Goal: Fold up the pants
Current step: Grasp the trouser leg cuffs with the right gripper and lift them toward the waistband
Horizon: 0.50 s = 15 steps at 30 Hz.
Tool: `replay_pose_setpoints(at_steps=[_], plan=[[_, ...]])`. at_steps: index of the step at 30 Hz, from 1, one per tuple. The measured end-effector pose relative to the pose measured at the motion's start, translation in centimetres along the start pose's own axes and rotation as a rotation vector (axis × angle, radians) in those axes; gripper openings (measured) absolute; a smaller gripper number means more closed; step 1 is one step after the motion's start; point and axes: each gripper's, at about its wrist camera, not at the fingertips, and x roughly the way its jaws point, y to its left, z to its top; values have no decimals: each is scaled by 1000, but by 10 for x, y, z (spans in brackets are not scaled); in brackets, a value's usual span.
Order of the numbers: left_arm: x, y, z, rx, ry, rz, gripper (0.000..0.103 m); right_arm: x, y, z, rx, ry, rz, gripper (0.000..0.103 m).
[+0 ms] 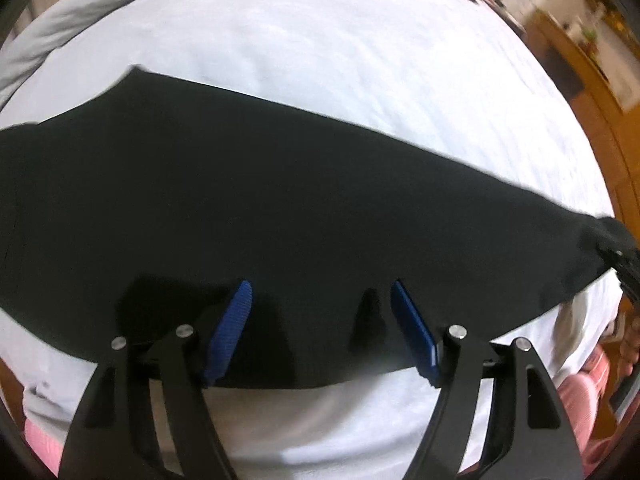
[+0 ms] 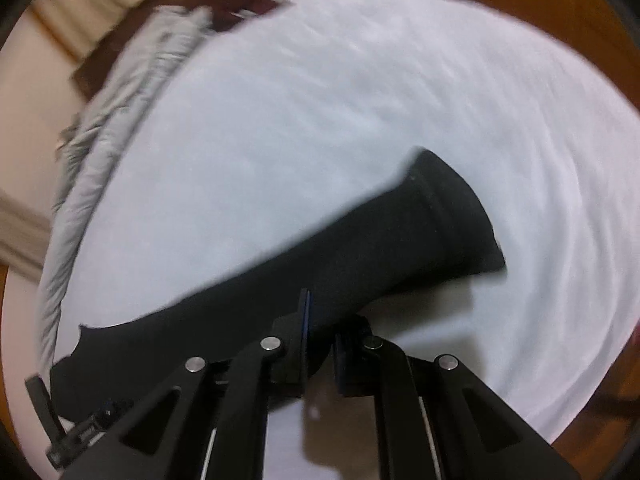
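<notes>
Black pants (image 1: 280, 208) lie stretched across a white bed sheet (image 1: 340, 60). My left gripper (image 1: 320, 320) is open, its blue pads (image 1: 232, 328) hovering over the near edge of the pants with nothing between them. In the right wrist view the pants (image 2: 380, 248) run from lower left to a hemmed end at the right. My right gripper (image 2: 320, 340) is shut on the pants' near edge, with cloth pinched between its fingers. The right gripper also shows at the far right of the left wrist view (image 1: 624, 256), at the pants' end.
A grey blanket (image 2: 100, 140) is bunched along the far left side of the bed. Wooden floor (image 1: 600, 120) and furniture lie beyond the bed's right edge. Pink striped cloth (image 1: 580, 392) shows at the lower right.
</notes>
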Motion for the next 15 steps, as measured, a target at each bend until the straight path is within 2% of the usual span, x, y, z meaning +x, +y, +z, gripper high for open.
replay_pose_setpoints(at_steps=[4,7,10,12,15], plan=[[-18,32,7,-42,-30,29,73,-17,54,1,-128,-54,82,10],[-29,56,8,-84,-50,42,73,-13,113,-10,-270,-59,133,10],[-37,67,8,-119,-58,57,74,-1,161,-23,-371,-25,177,10],[-40,79,11,-152,-49,47,75,8,183,-35,-420,12,217,10],[-44,90,11,-188,-32,22,75,30,223,-59,-504,70,233,10]])
